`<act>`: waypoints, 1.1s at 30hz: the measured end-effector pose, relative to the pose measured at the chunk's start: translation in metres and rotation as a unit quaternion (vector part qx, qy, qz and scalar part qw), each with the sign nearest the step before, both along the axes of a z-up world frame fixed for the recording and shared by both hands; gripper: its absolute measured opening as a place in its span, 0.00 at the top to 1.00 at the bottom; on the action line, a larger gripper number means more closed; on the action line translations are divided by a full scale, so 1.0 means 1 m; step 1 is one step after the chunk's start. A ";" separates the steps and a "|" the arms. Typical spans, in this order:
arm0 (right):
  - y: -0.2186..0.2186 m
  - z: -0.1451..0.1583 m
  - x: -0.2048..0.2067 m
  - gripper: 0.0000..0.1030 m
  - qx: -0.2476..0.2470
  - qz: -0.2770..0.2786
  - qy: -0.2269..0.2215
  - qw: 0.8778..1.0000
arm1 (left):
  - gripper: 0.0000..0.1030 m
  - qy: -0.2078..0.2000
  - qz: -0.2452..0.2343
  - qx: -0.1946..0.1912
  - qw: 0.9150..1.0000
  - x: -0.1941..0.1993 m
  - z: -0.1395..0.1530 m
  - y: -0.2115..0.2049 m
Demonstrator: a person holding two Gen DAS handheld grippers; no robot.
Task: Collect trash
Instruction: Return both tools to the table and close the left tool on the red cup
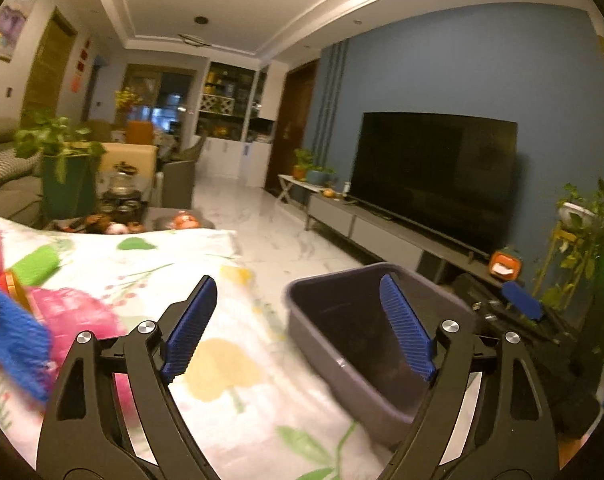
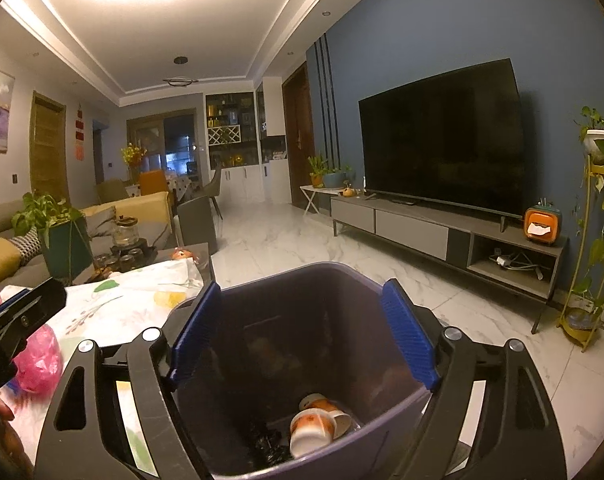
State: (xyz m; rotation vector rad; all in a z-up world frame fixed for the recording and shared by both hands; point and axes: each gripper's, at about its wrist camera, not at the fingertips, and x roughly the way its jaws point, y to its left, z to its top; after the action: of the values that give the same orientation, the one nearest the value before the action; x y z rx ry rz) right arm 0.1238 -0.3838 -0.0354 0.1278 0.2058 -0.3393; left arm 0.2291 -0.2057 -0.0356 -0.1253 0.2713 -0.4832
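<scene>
Open bin mouth [image 2: 302,276], cups [image 2: 317,424] at bottom

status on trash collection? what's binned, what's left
Binned: orange-and-white paper cups lie inside the dark grey plastic bin. In hand: nothing; left gripper and right gripper are open. Left: crumpled pink plastic bag and green item on the floral tablecloth.
</scene>
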 end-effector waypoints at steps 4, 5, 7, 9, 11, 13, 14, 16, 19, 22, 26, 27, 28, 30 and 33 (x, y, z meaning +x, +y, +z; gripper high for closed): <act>0.009 0.000 -0.009 0.22 0.002 0.008 0.000 1.000 | 0.17 0.004 0.023 0.004 1.000 -0.009 -0.004 0.019; 0.012 0.000 -0.012 0.21 0.004 0.011 0.000 1.000 | 0.17 0.007 0.030 0.004 1.000 -0.012 -0.005 0.025; 0.015 -0.001 -0.016 0.21 0.007 0.016 -0.002 1.000 | 0.17 0.011 0.050 0.009 0.999 -0.016 -0.007 0.038; 0.022 -0.001 -0.021 0.21 0.011 0.023 -0.004 1.000 | 0.17 0.011 0.067 0.013 0.998 -0.021 -0.009 0.048; 0.031 -0.002 -0.025 0.21 0.013 0.033 -0.005 0.999 | 0.17 0.014 0.084 0.016 0.996 -0.027 -0.011 0.062; 0.040 -0.002 -0.025 0.21 0.014 0.041 -0.005 0.999 | 0.17 0.015 0.101 0.023 0.995 -0.032 -0.013 0.073; 0.044 -0.002 -0.026 0.21 0.014 0.046 -0.005 0.999 | 0.17 0.013 0.113 0.028 0.993 -0.037 -0.014 0.081; 0.054 -0.003 -0.026 0.21 0.016 0.057 -0.004 0.998 | 0.17 0.011 0.136 0.034 0.990 -0.043 -0.015 0.096; 0.070 -0.004 -0.026 0.21 0.023 0.075 -0.001 0.997 | 0.17 0.010 0.163 0.031 0.986 -0.053 -0.015 0.120; 0.089 -0.005 -0.028 0.21 0.024 0.096 0.001 0.995 | 0.17 0.002 0.187 0.037 0.982 -0.063 -0.016 0.140; 0.111 -0.006 -0.025 0.21 0.022 0.119 0.004 0.993 | 0.17 -0.004 0.226 0.052 0.973 -0.073 -0.020 0.170; 0.119 -0.007 -0.023 0.21 0.022 0.126 0.006 0.992 | 0.17 -0.003 0.234 0.052 0.971 -0.076 -0.021 0.178; 0.128 -0.009 -0.023 0.21 0.022 0.132 0.008 0.991 | 0.17 -0.001 0.239 0.052 0.970 -0.077 -0.022 0.184; 0.141 -0.010 -0.020 0.21 0.024 0.142 0.012 0.990 | 0.17 0.003 0.252 0.049 0.966 -0.080 -0.024 0.201; 0.156 -0.013 -0.018 0.21 0.028 0.156 0.013 0.987 | 0.17 0.004 0.275 0.048 0.960 -0.083 -0.026 0.227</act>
State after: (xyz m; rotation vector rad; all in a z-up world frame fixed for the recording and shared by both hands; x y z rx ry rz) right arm 0.1054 -0.2275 -0.0480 0.1452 0.2573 -0.0235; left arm 0.1461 0.0210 -0.0614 -0.1025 0.2551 0.0828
